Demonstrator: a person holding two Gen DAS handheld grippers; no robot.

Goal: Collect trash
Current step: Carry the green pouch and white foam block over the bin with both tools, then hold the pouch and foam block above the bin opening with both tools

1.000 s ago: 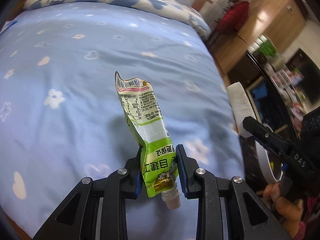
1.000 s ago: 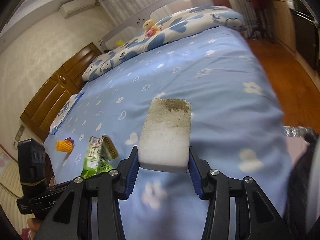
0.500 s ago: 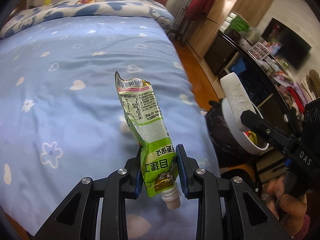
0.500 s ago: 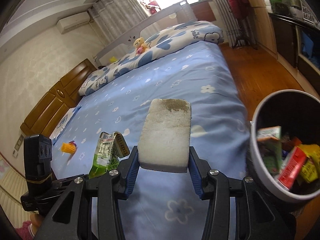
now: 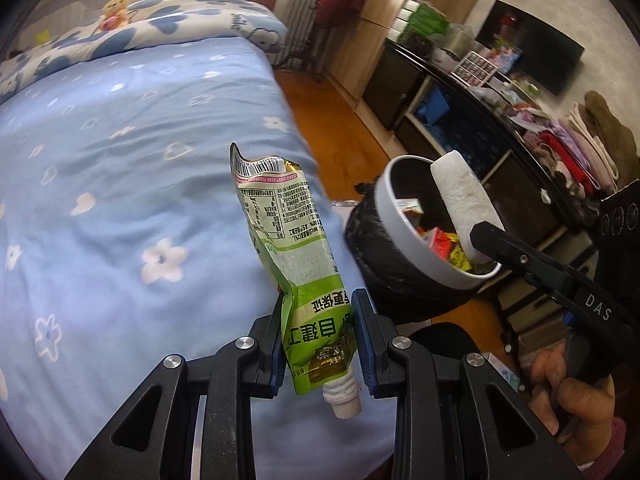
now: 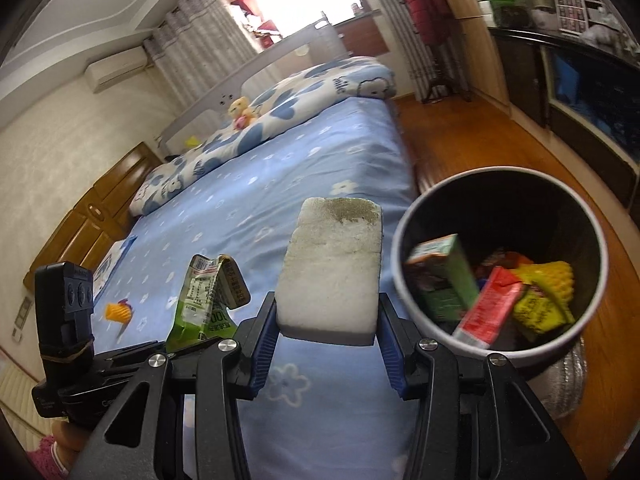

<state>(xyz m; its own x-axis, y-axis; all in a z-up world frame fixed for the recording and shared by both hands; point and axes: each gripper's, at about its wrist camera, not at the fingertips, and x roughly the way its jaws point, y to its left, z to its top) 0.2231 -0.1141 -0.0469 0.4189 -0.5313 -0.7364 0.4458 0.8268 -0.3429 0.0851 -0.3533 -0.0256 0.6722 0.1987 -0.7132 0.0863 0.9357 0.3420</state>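
Note:
My left gripper (image 5: 318, 340) is shut on a green drink pouch (image 5: 288, 248), spout end down, held over the bed's right edge. My right gripper (image 6: 328, 340) is shut on a dirty white sponge (image 6: 334, 268), held just left of the round white trash bin (image 6: 600, 248). The bin holds several cartons and wrappers (image 6: 492, 304). In the left wrist view the sponge (image 5: 460, 192) hangs over the bin (image 5: 384, 216). In the right wrist view the pouch (image 6: 204, 300) shows at lower left. An orange wrapper (image 6: 118, 312) lies on the bed.
The blue flowered bed (image 5: 120, 160) fills the left. Wooden floor (image 6: 460, 140) lies beyond the bin. A dark TV cabinet (image 5: 460, 120) with clutter runs along the right. A quilt (image 6: 312, 96) and a plush toy (image 6: 242, 110) sit at the bed's head.
Both grippers have swung right from over the bed toward the bin, each still holding its item. The bin has come into full view and the sponge now hangs at its rim.

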